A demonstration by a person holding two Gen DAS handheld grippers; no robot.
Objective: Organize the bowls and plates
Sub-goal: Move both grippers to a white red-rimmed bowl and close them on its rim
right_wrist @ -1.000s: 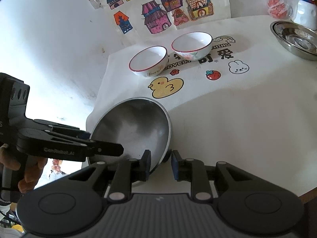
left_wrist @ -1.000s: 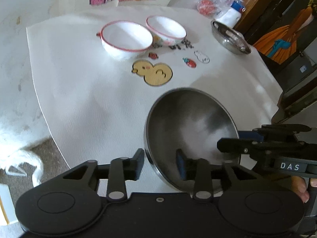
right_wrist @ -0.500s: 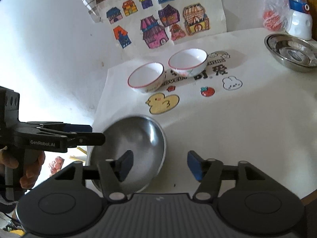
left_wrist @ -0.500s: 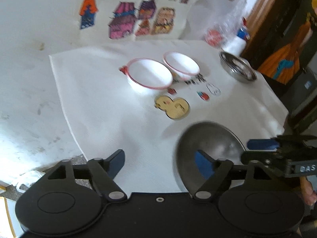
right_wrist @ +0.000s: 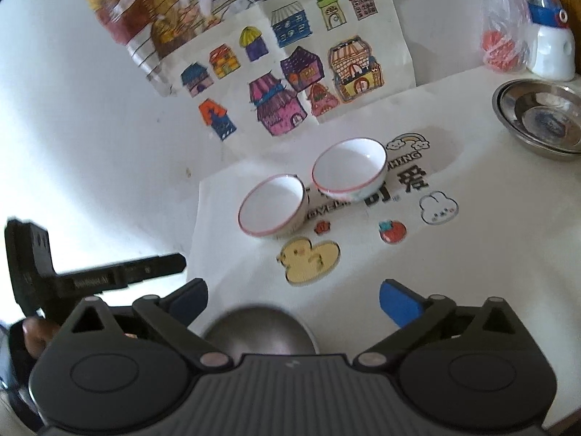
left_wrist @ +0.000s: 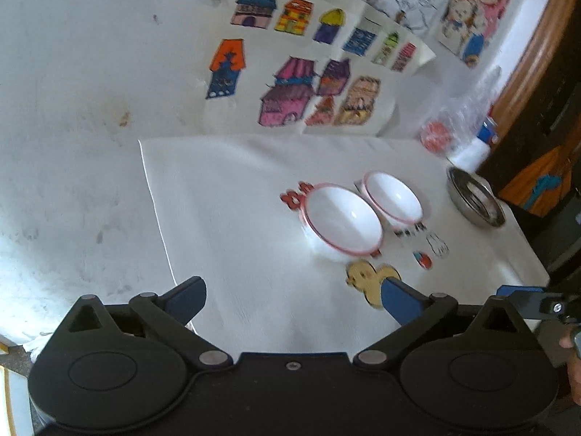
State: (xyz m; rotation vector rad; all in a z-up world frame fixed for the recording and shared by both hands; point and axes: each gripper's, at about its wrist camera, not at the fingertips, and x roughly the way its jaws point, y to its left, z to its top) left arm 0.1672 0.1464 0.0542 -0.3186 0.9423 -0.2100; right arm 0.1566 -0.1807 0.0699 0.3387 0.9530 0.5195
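Left gripper [left_wrist: 292,299] jaws spread wide, holding nothing, above the white tabletop [left_wrist: 236,218]; right gripper [right_wrist: 293,299] likewise wide apart and empty, with the steel bowl [right_wrist: 259,330] on the tabletop just below it, free of both fingers. Farther out, two red-rimmed white bowls [right_wrist: 272,205] [right_wrist: 348,169] sit side by side behind the duck print [right_wrist: 308,256]. Steel plates [right_wrist: 541,118] stacked at far right edge.

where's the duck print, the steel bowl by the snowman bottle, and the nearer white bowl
duck print [right_wrist: 308,257], right wrist view, on its yellow body
steel bowl [right_wrist: 541,118], right wrist view, on its inner base
nearer white bowl [right_wrist: 272,206], right wrist view, on its white inside
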